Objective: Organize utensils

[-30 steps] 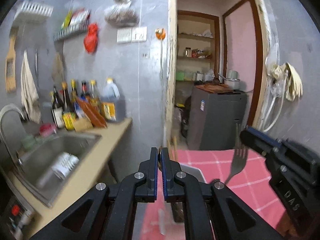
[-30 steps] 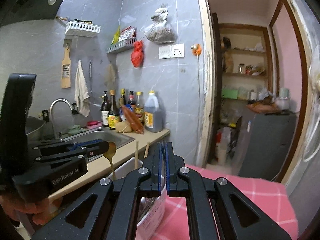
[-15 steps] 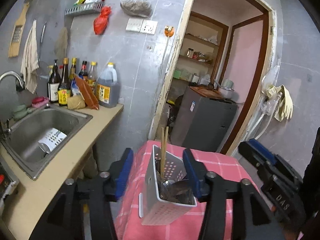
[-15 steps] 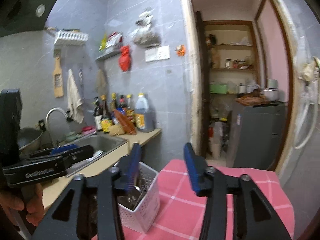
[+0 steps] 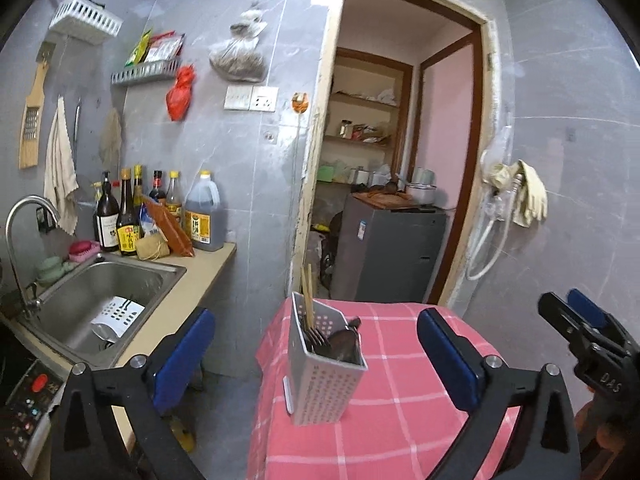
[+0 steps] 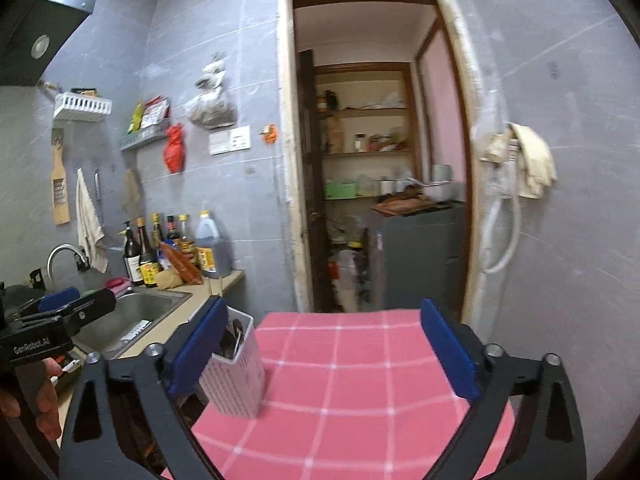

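**Both grippers spread wide above the pink-checked bench, caddy standing loaded**

The left gripper point(image 5: 316, 348) has just been opening; its blue-padded jaws now stand far apart and clasp nothing, though the white perforated plastic utensil caddy point(image 5: 324, 376) shows in the gap between them, well clear of either pad. The right gripper point(image 6: 320, 352) has likewise just been opening and is spread wide and empty, with only cloth in its gap.

The caddy stands upright near the left edge of the bench under its pink-and-white checked cloth point(image 5: 400, 360). Inside it sit a pair of wooden chopsticks point(image 5: 307, 300) leaning at the far-left corner, a metal fork point(image 5: 318, 336) beside them, and a dark spoon point(image 5: 344, 340) to the right. In the right wrist view the caddy point(image 6: 236, 372) lies just beside the left pad, partly behind it.

Left of the bench runs a beige counter with a stainless steel sink point(image 5: 100, 300), and a row of sauce bottles point(image 5: 160, 212) stands against the grey tiled wall.
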`<action>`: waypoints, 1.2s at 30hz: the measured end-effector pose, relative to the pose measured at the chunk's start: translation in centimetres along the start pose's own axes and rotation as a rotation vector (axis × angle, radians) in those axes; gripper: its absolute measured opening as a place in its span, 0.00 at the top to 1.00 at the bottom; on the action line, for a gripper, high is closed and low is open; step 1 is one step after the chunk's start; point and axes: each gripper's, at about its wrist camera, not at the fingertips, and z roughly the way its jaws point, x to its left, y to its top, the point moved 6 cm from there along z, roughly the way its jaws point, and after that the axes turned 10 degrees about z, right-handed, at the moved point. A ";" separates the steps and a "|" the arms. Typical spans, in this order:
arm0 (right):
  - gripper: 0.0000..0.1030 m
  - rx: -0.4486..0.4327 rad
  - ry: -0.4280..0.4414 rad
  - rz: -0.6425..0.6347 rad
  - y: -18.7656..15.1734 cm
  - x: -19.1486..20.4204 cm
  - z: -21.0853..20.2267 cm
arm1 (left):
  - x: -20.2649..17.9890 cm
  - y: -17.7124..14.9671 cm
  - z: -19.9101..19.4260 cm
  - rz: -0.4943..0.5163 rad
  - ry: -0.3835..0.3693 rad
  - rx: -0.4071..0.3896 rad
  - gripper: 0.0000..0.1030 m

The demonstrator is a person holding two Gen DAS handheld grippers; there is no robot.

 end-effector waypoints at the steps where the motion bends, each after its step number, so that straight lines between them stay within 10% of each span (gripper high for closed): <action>1: 0.02 -0.006 -0.019 0.006 -0.3 -0.4 -1.3 | -0.2 -0.3 -0.8 0.007 -0.010 -0.004 0.01; 16: 0.01 0.012 -0.119 0.017 -4.8 -2.8 -13.5 | -1.4 -5.9 -9.9 0.072 -0.082 0.005 0.01; 36: 0.01 0.051 -0.125 0.035 -6.4 -3.0 -13.5 | -0.7 -8.2 -10.7 0.064 -0.081 0.039 0.01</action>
